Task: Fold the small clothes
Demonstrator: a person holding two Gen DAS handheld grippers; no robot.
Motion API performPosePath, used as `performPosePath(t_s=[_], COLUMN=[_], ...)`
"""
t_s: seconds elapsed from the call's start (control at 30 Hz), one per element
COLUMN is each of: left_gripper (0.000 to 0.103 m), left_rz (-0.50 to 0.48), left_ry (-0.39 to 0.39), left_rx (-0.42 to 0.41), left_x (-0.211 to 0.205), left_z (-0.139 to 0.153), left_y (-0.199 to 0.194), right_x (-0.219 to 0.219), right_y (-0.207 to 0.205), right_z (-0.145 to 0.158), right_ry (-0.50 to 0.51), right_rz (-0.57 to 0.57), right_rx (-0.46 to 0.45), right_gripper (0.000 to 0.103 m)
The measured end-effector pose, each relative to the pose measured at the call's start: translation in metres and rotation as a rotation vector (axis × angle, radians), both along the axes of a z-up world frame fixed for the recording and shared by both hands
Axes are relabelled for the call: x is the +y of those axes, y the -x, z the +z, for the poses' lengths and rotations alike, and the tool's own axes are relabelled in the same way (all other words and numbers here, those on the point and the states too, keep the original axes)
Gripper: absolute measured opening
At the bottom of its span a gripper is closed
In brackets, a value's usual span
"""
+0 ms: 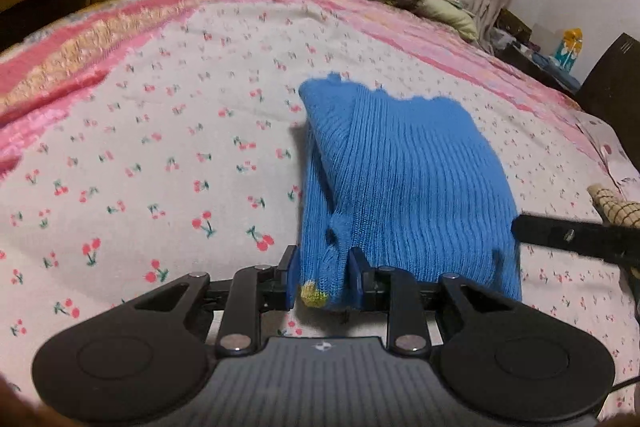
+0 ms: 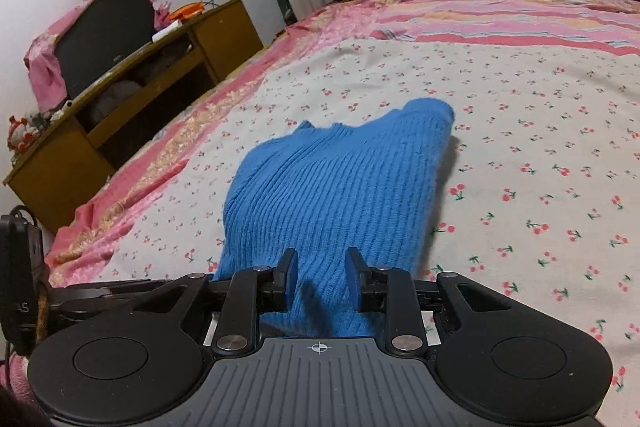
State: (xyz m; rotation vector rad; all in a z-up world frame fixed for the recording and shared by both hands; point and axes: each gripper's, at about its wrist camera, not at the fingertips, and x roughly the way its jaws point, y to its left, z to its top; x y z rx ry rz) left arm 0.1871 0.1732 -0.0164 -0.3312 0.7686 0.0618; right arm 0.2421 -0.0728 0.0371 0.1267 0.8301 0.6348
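Both claw tips half-buried in blue knit.

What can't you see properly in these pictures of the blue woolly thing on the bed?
- Blue knit garment: what kind it is; folded layers hide its shape, both views.
- Its near edge: hidden behind the right gripper body, right wrist view.
- Yellow patch: too small to identify, left wrist view, between the left gripper pads.
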Motion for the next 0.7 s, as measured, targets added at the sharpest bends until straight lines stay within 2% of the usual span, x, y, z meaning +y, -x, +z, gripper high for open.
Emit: performPosePath(t_s=[0.17,0.33,0.43,0.7], left_gripper=[0.032,0.032,0.033,0.033], left_rz=[-0.004,-0.026,-0.025,-0.028], left_ry=[-0.045,-0.118,-0.113,-0.136], left_rx=[-0.037,-0.003,0.027,0.03], left_x=[-0.01,-0.016,-0.015,-0.019], left_z=[0.009,0.003,-0.004,-0.002], left_y=[-0.004,-0.01,-0.012,-0.01], right_x=[0.003,0.008,0.008,0.005], right_y=[0.001,0.003,0.002,0.01], right_z=[-0.005,-0.008,-0.013,-0.009], right_ry=[0.03,0.074,0.105,0.108], right_rz=[-0.015,-0.019,-0.027,-0.045], right_rx=[-0.001,-0.016,-0.002,0.003], right_gripper=[0.028,0.028,0.027,0.029])
